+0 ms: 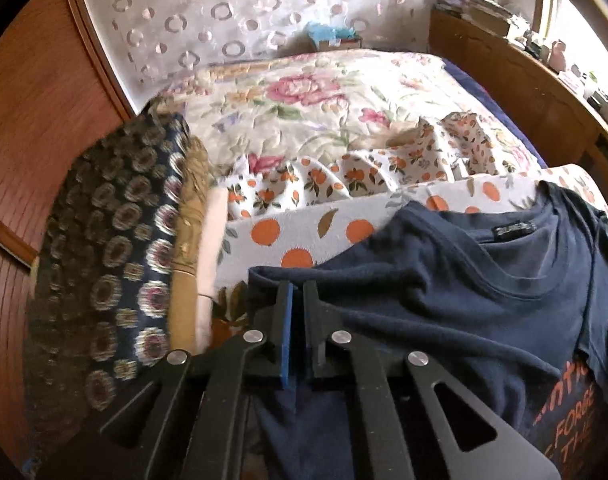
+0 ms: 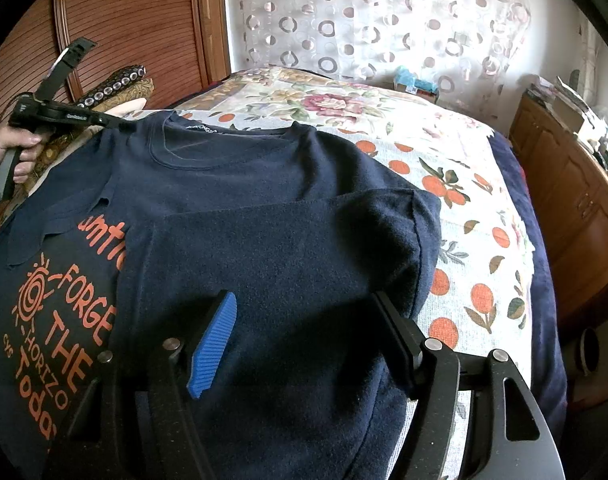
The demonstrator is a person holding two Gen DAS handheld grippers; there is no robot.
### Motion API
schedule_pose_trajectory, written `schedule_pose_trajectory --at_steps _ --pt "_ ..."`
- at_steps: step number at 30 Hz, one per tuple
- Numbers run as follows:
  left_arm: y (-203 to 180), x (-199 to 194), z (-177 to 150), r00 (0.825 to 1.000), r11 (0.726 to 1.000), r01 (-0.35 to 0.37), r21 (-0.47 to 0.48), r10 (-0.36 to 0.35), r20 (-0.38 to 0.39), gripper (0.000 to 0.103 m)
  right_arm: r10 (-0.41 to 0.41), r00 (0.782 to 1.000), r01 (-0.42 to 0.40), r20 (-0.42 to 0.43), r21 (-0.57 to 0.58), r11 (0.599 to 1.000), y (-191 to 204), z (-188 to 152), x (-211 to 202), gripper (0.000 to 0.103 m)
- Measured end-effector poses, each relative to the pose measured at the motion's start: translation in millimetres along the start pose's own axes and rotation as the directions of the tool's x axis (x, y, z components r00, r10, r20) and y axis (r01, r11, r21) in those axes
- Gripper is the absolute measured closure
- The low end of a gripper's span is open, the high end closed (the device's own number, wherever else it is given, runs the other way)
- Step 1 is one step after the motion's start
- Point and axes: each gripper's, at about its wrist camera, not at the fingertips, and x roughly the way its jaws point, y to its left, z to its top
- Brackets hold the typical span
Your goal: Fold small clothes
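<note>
A navy T-shirt (image 2: 264,240) with orange lettering lies on the bed, its right side folded over the front. My right gripper (image 2: 304,300) is open and empty just above that folded panel. My left gripper (image 1: 298,292) is shut on the shirt's left sleeve edge (image 1: 272,276), and the shirt (image 1: 464,280) spreads to its right. In the right wrist view the left gripper (image 2: 108,120) shows at the shirt's far left shoulder, held by a hand.
The bed has an orange-print sheet (image 2: 464,240) and a floral quilt (image 1: 324,96). A stack of folded patterned fabric (image 1: 116,248) lies to the left. A wooden wardrobe (image 2: 136,20) stands behind and a wooden cabinet (image 2: 576,184) to the right.
</note>
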Motion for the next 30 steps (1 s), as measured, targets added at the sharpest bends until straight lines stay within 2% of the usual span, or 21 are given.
schedule_pose_trajectory --at_steps 8,11,16,21,23,27,30 --pt "29 -49 16 0.988 0.999 -0.029 -0.041 0.035 0.154 0.098 -0.002 1.000 0.002 -0.002 0.002 1.000 -2 1 1 0.029" --pt "43 -58 19 0.983 0.998 0.009 -0.066 0.003 0.181 0.098 -0.005 1.000 0.005 -0.002 0.001 1.000 -2 1 2 0.028" --pt "45 -70 10 0.977 0.997 0.053 -0.048 -0.042 0.209 0.098 0.011 1.000 -0.011 -0.001 0.016 1.000 -6 1 0 0.028" --pt "31 -74 -7 0.971 0.994 0.105 -0.019 -0.099 0.220 0.098 0.007 0.999 -0.009 0.039 0.056 0.998 -23 6 -8 0.028" --pt "25 -75 -13 0.967 0.992 0.124 -0.004 -0.120 0.225 0.098 0.005 0.999 -0.008 0.032 0.086 0.996 -36 9 -5 0.028" --pt "15 -82 -27 0.960 0.990 0.142 0.023 -0.144 0.239 0.098 -0.048 0.999 0.048 0.001 0.107 0.993 -56 14 6 0.028" --pt "11 -86 -37 0.957 0.987 0.158 0.030 -0.160 0.241 0.098 -0.018 1.000 0.021 -0.021 0.144 0.989 -66 17 14 0.030"
